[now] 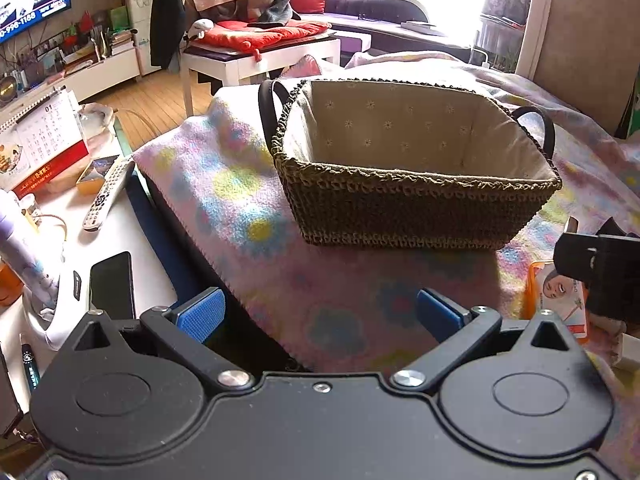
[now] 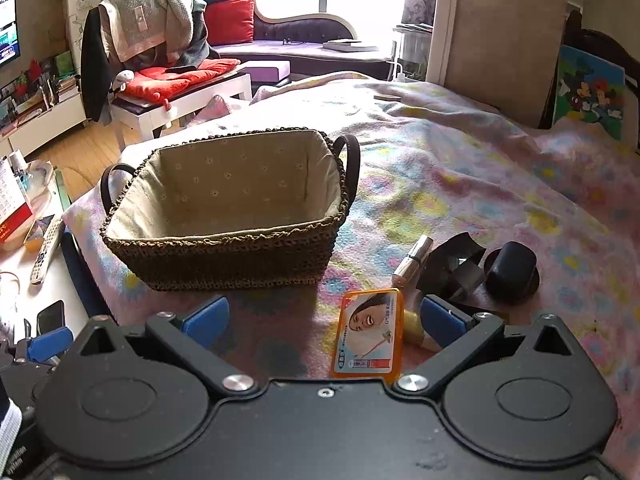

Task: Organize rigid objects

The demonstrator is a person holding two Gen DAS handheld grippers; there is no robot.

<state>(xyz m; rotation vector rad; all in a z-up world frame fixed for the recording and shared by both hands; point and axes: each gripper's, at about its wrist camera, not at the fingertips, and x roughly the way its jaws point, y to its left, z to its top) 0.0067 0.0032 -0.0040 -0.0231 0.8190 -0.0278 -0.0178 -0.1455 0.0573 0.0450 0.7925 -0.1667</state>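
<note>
1. Two grippers hover low over a flowered blanket (image 2: 460, 168), both with blue pads spread wide and nothing between them: the left gripper (image 1: 320, 312) and the right gripper (image 2: 324, 320).
2. One woven basket (image 2: 224, 248) with a pale cloth lining and dark loop handles sits on the blanket ahead of both grippers; what shows of its inside holds nothing.
3. Just beyond the right gripper, an orange tin (image 2: 370, 334) with a woman's face printed on it lies flat on the blanket, between the spread fingers and nearer the right one. It is apart from the basket, toward its near right corner.
4. Beside the tin, to its right, a slim lipstick-like tube (image 2: 414, 260) lies at an angle, touching or nearly touching a black folded piece (image 2: 456, 268); the view is too warped to tell what that piece is.
5. Farther right stands a black round cap (image 2: 512, 272) with a flared base, just beside the folded piece.
6. In the left wrist view, the same tin shows at the right edge, partly hidden by the right gripper's black body.
7. Left of the blanket, a white side table (image 1: 120, 240) carries a remote control (image 1: 106, 192), a dark phone (image 1: 112, 284) and a desk calendar (image 1: 44, 140).
</note>
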